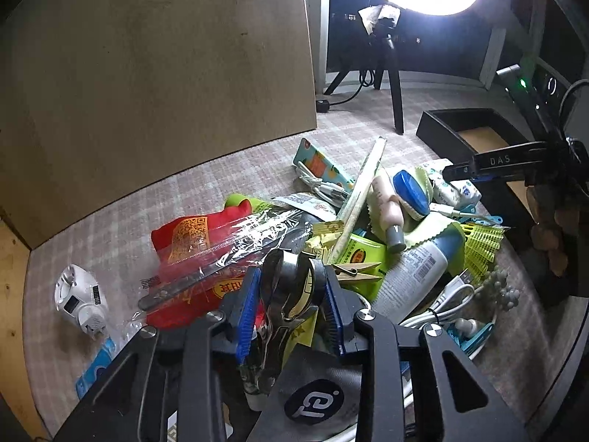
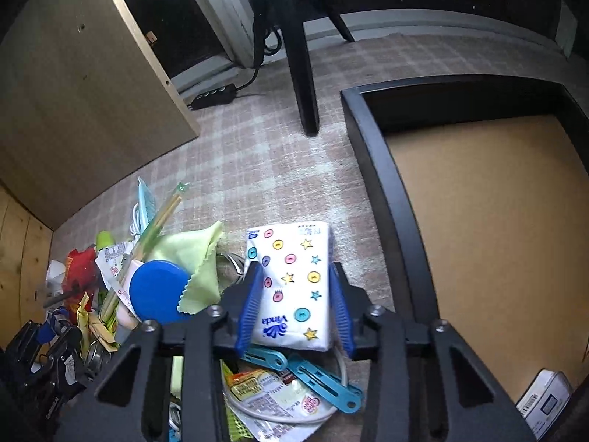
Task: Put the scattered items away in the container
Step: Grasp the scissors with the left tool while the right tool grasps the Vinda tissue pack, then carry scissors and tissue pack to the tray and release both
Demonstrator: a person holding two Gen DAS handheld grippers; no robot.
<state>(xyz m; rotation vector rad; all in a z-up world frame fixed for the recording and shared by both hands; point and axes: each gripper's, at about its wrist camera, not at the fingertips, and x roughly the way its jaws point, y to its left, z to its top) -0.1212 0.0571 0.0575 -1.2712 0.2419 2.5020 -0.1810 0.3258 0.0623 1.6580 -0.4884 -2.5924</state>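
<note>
both grippers pinch items over the pile

the right gripper [image 2: 296,287] pinches a tissue pack [image 2: 292,283] by its long sides, the blue pads pressed on the wrapper. the pack is white and soft, printed with coloured buttons and stars and a blue brand mark near its lower end. it sits at the right edge of the pile, just left of the box [image 2: 371,169], above two blue clips [image 2: 313,379] and a white cable [image 2: 279,414].

the left gripper [image 1: 289,287] is closed on a metal clip [image 1: 285,291], shiny and dark, with its handles running down between the blue pads. it is at the near side of the pile, beside a red bag [image 1: 187,235] under clear wrap and a wooden peg [image 1: 355,272].

the pile lies on a pale checked carpet [image 2: 257,154]. in it: a green cloth [image 2: 191,258], a blue lid [image 2: 156,291], a beige tube [image 1: 386,213], a white bottle [image 1: 412,272], a yellow mesh piece [image 1: 482,246], a long paper-wrapped stick [image 1: 362,199], a patterned phone case [image 1: 324,167]. a white plug [image 1: 83,302] lies apart to the left.

the box is black-rimmed with a brown cardboard floor. the right view shows most of the floor bare; one white carton [image 2: 545,401] with a barcode label lies in its near corner. in the left view the box [image 1: 441,125] stands beyond the pile to the right, partly behind the right gripper [image 1: 447,173].
</note>
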